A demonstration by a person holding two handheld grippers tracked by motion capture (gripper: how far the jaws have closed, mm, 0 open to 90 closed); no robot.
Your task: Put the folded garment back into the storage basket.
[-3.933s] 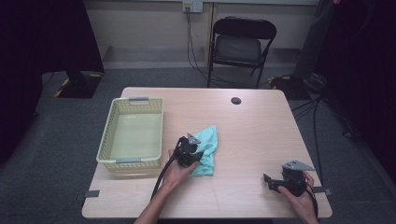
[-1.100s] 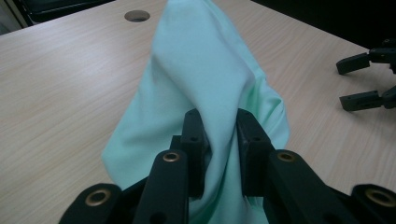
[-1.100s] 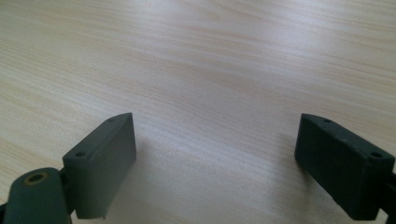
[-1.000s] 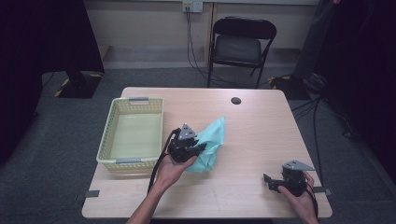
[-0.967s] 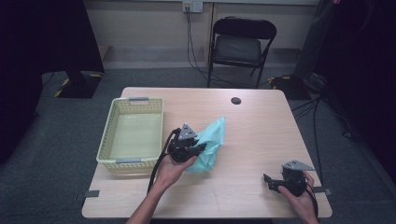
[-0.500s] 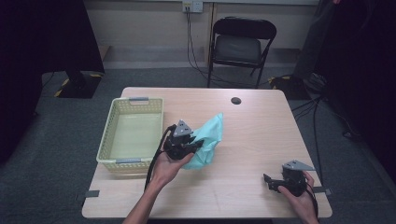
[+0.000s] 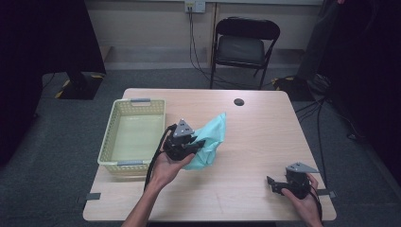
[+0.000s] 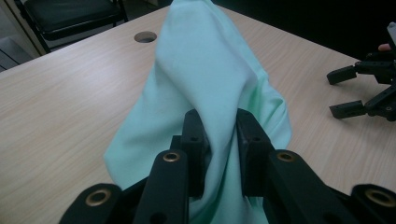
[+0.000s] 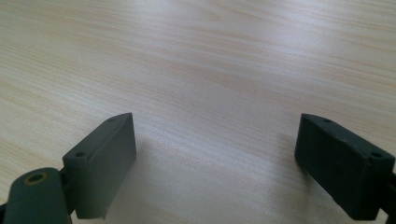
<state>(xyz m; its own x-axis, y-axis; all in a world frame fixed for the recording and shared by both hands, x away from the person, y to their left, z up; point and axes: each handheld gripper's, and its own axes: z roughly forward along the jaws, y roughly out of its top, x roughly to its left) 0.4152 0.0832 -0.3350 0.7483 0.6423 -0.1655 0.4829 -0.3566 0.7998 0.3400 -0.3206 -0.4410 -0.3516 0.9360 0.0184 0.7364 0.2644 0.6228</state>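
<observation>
Beside the basket (image 7: 135, 135), left gripper (image 7: 196, 144) pinches a mint-green cloth (image 7: 208, 142) (lifted, draping) — right gripper (image 7: 274, 184) rests wide apart.

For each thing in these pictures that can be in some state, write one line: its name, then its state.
Left gripper: shut on the cloth.
Cloth: mint green, bunched, pinched and lifted into a peak, lower part on the table.
Right gripper: open, nothing between its jaws, low over the table.
Basket: upright, nothing inside.
Folding chair: unfolded, unoccupied, behind the table.
</observation>
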